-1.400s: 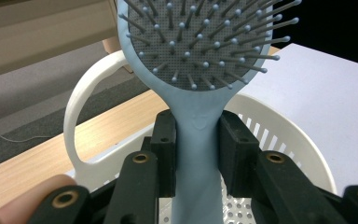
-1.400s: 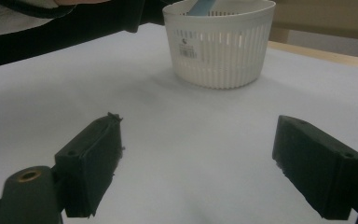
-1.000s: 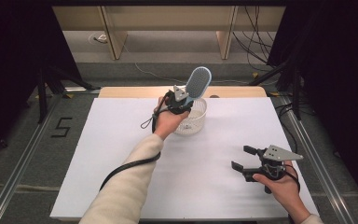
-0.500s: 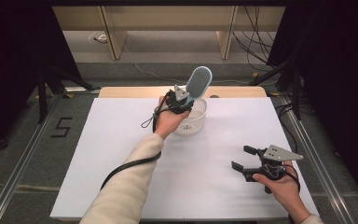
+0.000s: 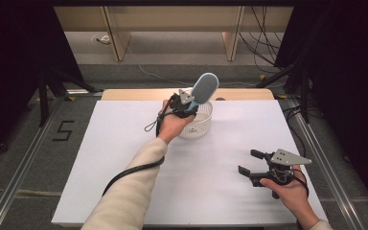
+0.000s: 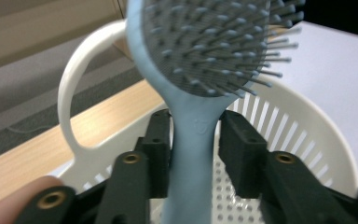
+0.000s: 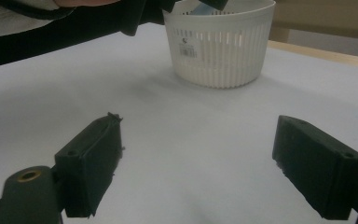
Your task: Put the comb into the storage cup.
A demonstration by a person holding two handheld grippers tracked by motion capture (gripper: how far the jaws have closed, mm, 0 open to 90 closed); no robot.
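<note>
Hairbrush (image 6: 200,126), pale blue with grey bristles, stands handle-down in the white slotted basket (image 5: 202,125), its head rising above the basket's rim and tilted away from the person. The left gripper (image 5: 186,106) is at the basket's near-left rim, and its two black jaws flank the brush's handle; they have just been opening, and in the left gripper view the left jaw lies against the handle while a narrow gap shows at the right one. The basket's white loop handle (image 6: 77,88) curves up to the left of the brush. The basket sits on the white table (image 5: 124,143), toward its far edge. Well to the near right of the basket, the right gripper (image 5: 249,163) is held low over the table, jaws wide apart with nothing between them.
</note>
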